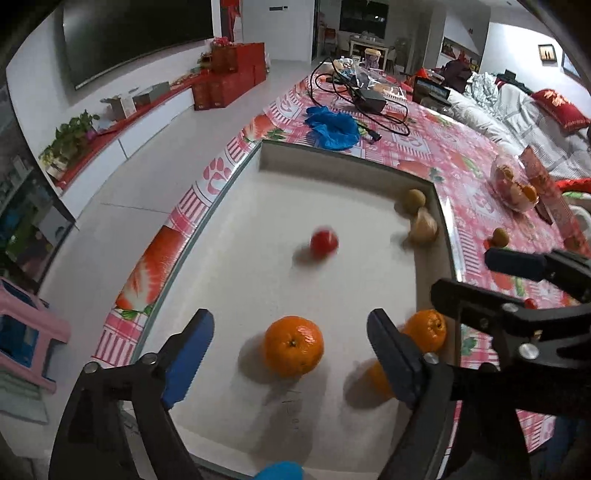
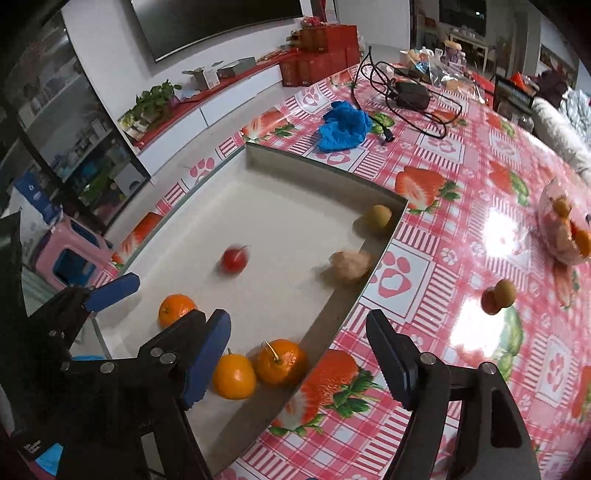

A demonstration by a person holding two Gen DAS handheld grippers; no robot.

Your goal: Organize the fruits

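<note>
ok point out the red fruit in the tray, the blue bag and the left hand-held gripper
red fruit (image 1: 324,243), left wrist view, blurred middle
blue bag (image 2: 344,125), right wrist view, crumpled centre
left hand-held gripper (image 1: 291,332), left wrist view, midway between fingertips

A: What lines the white wall at ten o'clock?
B: A dark television, above a low white cabinet with a red top, a potted plant and stacked red boxes.
A: And the floor?
B: Pale tiles; a pink stool at eight o'clock. A sofa sits at two o'clock.

Strawberry-print table carries white tray, blue cloth, perhaps kiwis.
</note>
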